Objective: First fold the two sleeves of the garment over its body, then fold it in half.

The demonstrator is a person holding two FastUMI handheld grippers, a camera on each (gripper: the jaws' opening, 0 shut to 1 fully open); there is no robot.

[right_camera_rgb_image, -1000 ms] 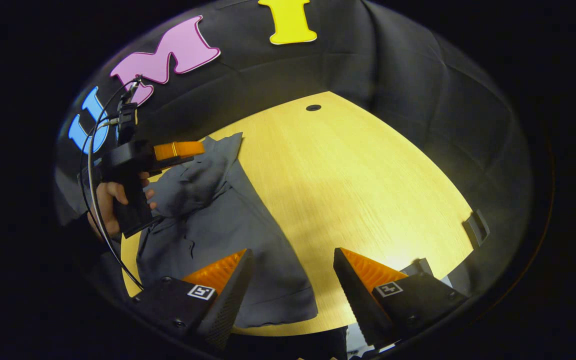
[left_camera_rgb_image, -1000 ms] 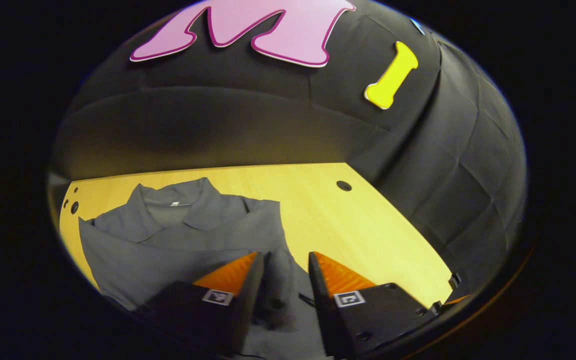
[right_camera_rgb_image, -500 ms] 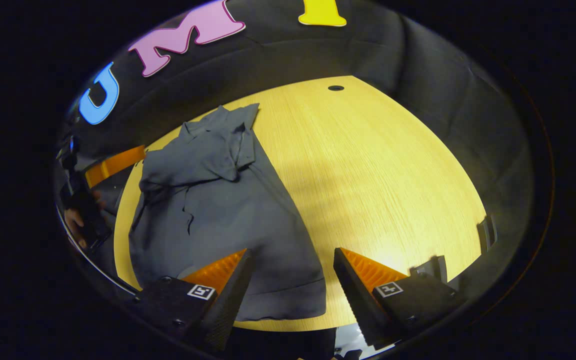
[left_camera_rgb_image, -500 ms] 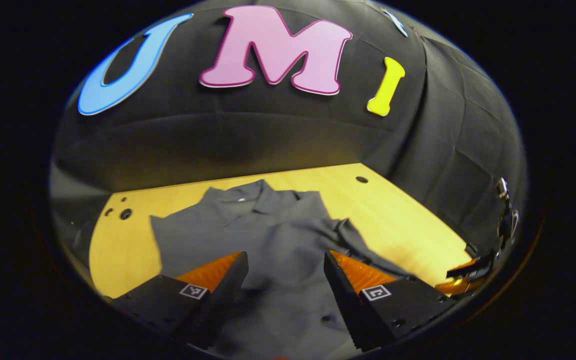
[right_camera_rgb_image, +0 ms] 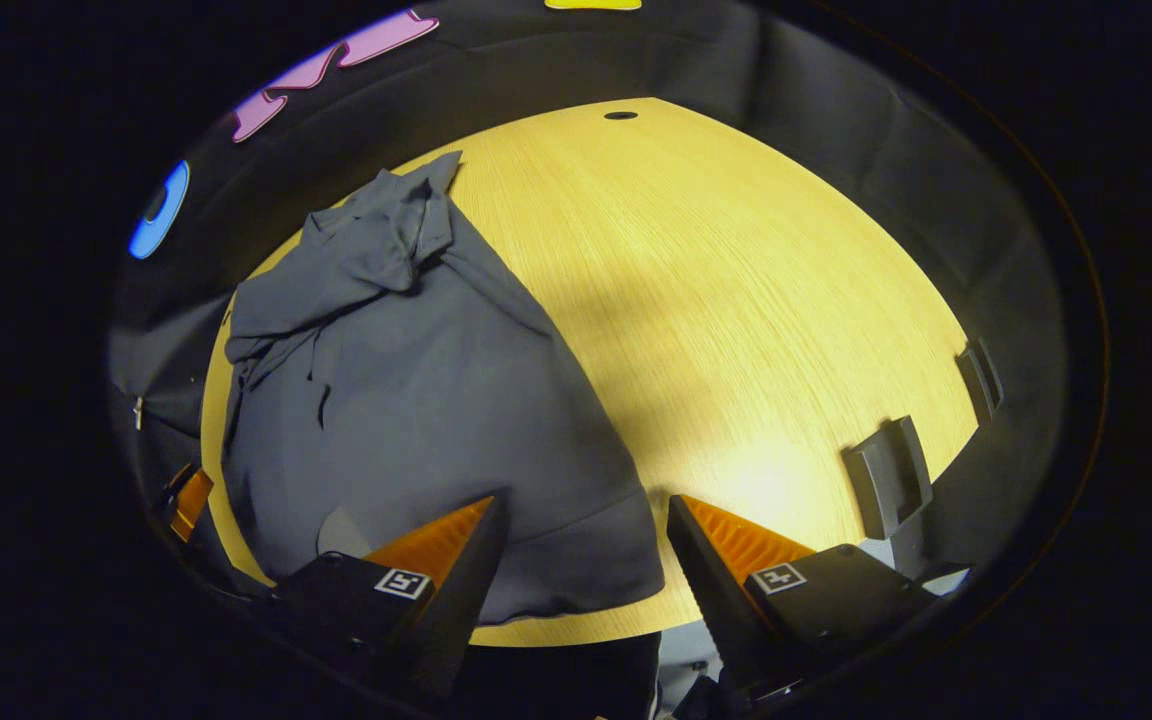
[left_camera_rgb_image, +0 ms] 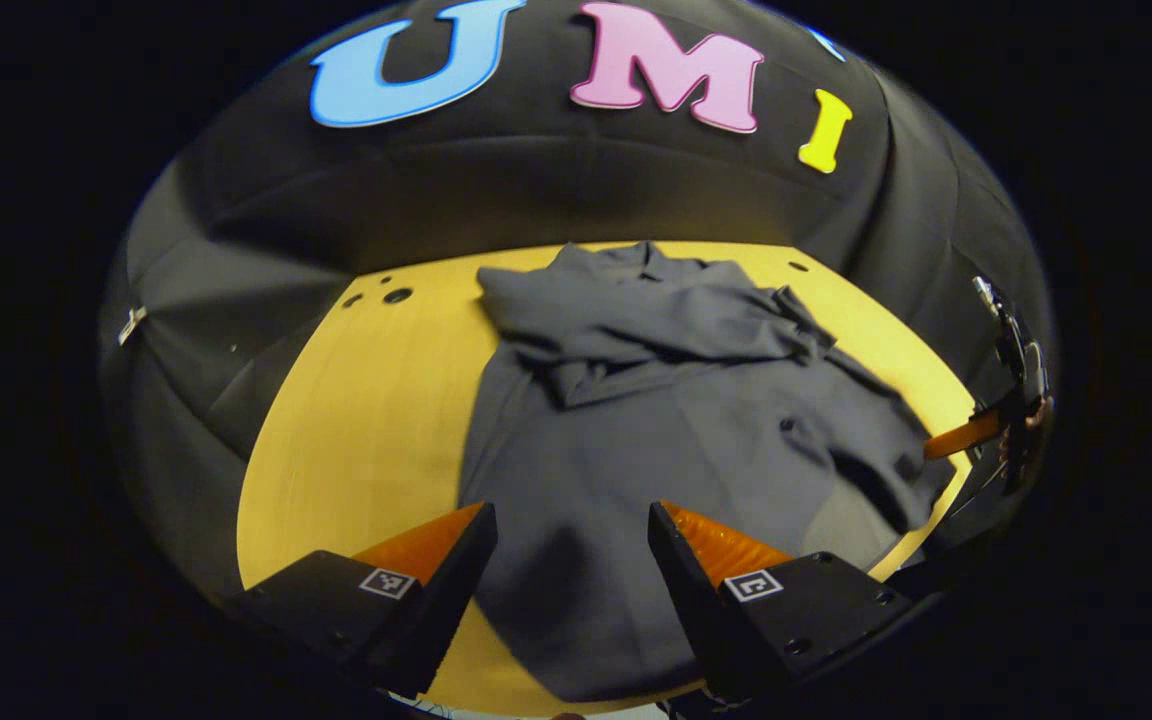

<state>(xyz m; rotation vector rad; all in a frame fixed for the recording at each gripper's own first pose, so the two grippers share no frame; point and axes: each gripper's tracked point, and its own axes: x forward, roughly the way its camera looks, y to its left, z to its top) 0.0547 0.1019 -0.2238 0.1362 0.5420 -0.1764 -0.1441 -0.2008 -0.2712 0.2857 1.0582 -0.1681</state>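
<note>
One dark grey collared cloth garment lies on one pale yellow wood-grain table. Two tools: the left tool and the right tool.

Bare table right of garment

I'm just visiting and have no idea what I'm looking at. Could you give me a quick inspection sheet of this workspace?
Surface: wooden table, round holes near its far edge.
Job's things: grey garment lying on the table, sleeves folded over its body, not yet folded in half.
Clutter: grey bracket at the table edge.
Grippers: left gripper open, holding nothing; right gripper open, holding nothing.
Cables: nothing seen clearly.
Surroundings: black cloth wall.
</note>
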